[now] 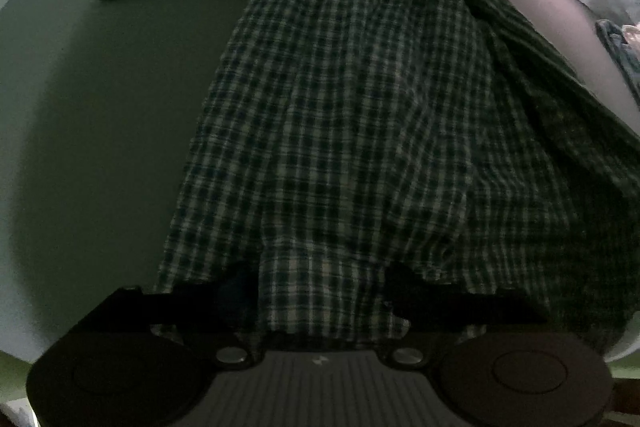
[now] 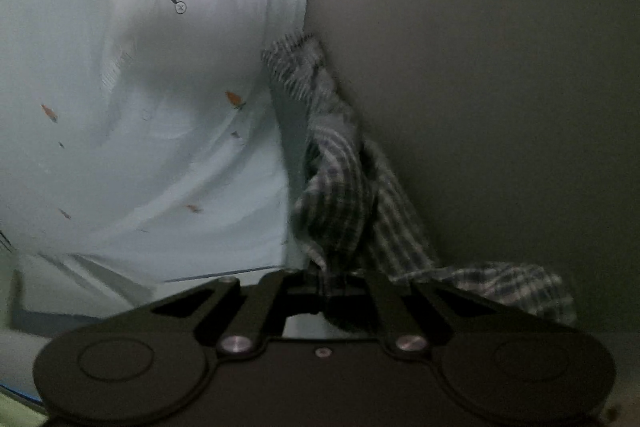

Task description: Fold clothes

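Folding job w/ a checked shirt (image 1: pixel 344 131) spread on the dark bench (image 1: pixel 100 115); a darker striped part lies across its far end. Cloth is thin, soft, limp, light by the look of it — should drape and slide rather than hold shape, so best taken at a hem, corner or seam edge, not mid-panel. Pattern: small dark-green/navy and cream check, creased lengthwise, w/ a folded flap along the shirt's right side.

Left claw (image 1: pixel 320 291) stands wide, hanging just over the shirt's near hem, cloth showing between the fingers but not pinched. Right claw (image 2: pixel 334 281) is clamped on a bunched edge of the same checked cloth (image 2: pixel 344 187), which trails off the bench edge beside a pale sheet w/ small orange marks (image 2: pixel 120 107). That view is blurred, so which part of the shirt it holds I can't tell.
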A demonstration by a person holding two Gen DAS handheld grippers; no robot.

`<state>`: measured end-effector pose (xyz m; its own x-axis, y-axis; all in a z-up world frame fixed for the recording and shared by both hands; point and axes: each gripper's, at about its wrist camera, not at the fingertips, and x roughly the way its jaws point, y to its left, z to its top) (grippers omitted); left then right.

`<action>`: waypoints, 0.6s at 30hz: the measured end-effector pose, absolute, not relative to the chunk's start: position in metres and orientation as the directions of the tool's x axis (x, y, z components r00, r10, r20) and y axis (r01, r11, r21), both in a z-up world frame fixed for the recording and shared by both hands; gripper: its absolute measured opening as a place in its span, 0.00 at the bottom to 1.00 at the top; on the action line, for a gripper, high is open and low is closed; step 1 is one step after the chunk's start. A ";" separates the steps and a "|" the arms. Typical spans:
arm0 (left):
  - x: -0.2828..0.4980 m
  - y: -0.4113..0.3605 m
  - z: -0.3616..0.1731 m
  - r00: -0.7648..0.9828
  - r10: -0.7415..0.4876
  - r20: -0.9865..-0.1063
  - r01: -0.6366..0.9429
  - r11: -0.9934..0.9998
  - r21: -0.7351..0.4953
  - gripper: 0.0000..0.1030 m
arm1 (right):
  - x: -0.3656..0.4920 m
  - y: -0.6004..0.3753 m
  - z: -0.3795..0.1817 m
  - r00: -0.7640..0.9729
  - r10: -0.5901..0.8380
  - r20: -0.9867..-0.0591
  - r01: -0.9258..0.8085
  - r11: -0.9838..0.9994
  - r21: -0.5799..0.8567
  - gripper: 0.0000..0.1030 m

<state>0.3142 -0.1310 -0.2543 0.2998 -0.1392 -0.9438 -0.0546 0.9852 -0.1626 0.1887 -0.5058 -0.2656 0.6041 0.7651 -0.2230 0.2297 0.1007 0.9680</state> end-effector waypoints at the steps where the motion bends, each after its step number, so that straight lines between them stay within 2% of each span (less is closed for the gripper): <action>1: 0.316 -0.131 -0.255 0.295 -0.158 -0.942 -0.044 0.983 -0.179 0.88 | 0.187 -0.500 -0.267 0.595 0.773 -0.219 0.237 0.092 0.967 0.02; 4: 0.319 -0.133 -0.257 0.275 -0.185 -0.943 -0.012 0.981 -0.196 0.94 | 0.186 -0.479 -0.266 0.552 0.795 -0.251 0.249 0.130 0.960 0.02; 9: 0.317 -0.125 -0.254 0.263 -0.232 -0.937 0.002 0.971 -0.240 0.93 | 0.184 -0.442 -0.266 0.515 0.804 -0.298 0.267 0.181 0.947 0.02; 18: 0.301 -0.078 -0.236 0.256 -0.294 -0.921 -0.015 0.951 -0.308 0.92 | 0.172 -0.405 -0.279 0.556 0.755 -0.346 0.367 0.150 0.918 0.07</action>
<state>0.3010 -0.0777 -0.2357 0.2563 -0.2941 -0.9208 -0.0155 0.9512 -0.3081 0.1721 -0.4054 -0.2794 0.5564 0.7554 -0.3461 0.3672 0.1501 0.9179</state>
